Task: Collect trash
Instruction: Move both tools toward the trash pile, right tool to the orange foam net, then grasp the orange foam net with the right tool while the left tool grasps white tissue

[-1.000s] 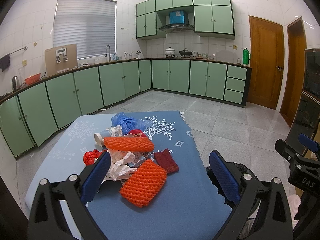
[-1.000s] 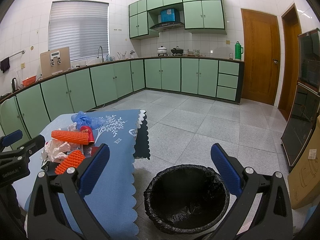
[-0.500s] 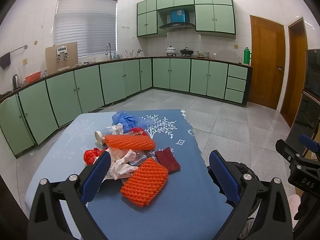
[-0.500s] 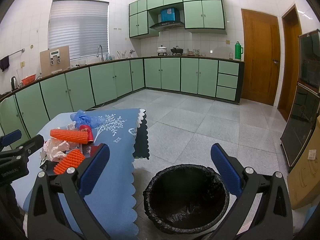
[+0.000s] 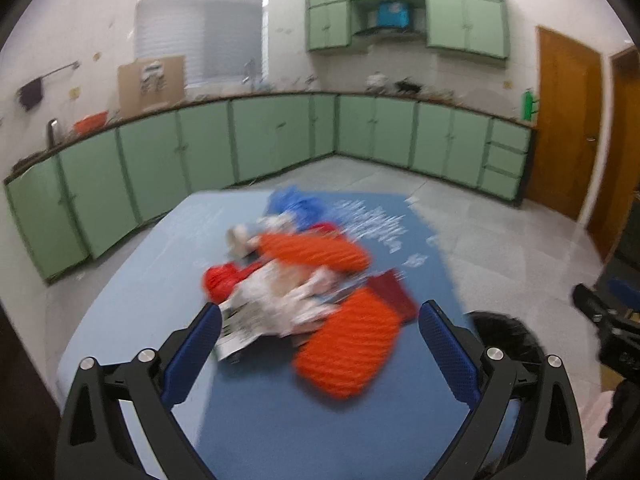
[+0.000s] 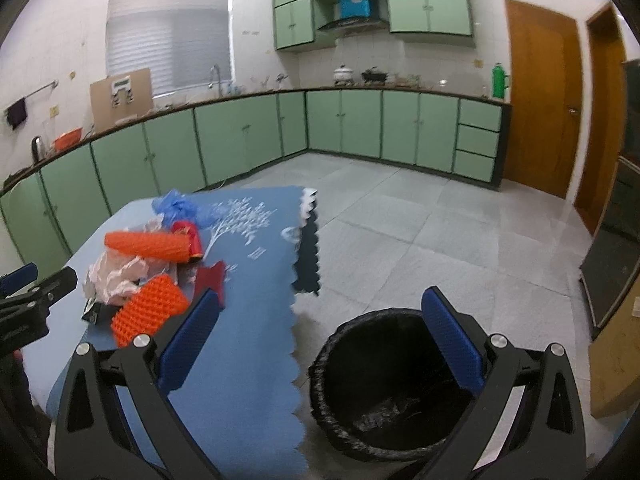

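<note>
both grippers, left (image 5: pixel 320 354) & right (image 6: pixel 320 342), wide open, empty, near trash pile (image 5: pixel 316 280) & bin (image 6: pixel 384 384).

Green cabinets (image 6: pixel 240 140), wooden door (image 6: pixel 542 104), green bottle (image 6: pixel 498 80) on counter

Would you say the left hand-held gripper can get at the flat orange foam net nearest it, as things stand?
Probably yes. The left hand-held gripper is open and empty, and the flat orange foam net lies at the near edge of the pile, uncovered on the blue tablecloth. Motion blur hides finer detail.
</note>
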### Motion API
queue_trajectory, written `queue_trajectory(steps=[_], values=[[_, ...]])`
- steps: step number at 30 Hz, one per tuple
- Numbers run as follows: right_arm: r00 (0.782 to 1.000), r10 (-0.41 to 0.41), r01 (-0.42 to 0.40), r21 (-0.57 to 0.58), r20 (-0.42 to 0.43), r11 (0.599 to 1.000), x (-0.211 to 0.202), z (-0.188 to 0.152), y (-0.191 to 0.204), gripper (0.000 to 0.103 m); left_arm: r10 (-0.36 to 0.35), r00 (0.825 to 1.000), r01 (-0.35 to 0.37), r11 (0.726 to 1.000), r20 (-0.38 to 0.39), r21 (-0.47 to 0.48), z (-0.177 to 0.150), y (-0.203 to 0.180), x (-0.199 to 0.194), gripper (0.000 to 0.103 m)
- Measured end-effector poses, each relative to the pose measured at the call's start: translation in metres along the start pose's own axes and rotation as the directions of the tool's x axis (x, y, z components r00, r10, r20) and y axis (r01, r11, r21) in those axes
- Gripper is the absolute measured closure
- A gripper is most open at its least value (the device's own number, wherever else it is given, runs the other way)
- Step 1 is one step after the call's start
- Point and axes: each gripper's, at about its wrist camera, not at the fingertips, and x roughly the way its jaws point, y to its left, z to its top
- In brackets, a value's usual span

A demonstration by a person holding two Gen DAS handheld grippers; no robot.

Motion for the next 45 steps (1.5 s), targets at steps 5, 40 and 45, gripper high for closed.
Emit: queue_trajectory(steps=[5,40,45], values=[[0.995,0.059,-0.059,-0.003,-0.08,0.998,0.032,-0.008,0.019,0.005,0.064,0.996,-0.066,0.997,-0.054,-0.035,-0.013,0.033,0.024,0.007],[0.861,0.403,-0.452,-0.104,-0.309,0.886,0.122,-0.029,0.154,0.078,0.108,0.979,-0.126,0.987,-0.17,-0.096,-0.042,0.097,0.065,0.017],[0.846,0.441,-0.486,-0.094,-0.299,0.869,0.112,-0.027,0.15,0.085,0.101,0.982,-0.116,0.99,-0.162,-0.086,-0.04,0.091,0.062,0.017]])
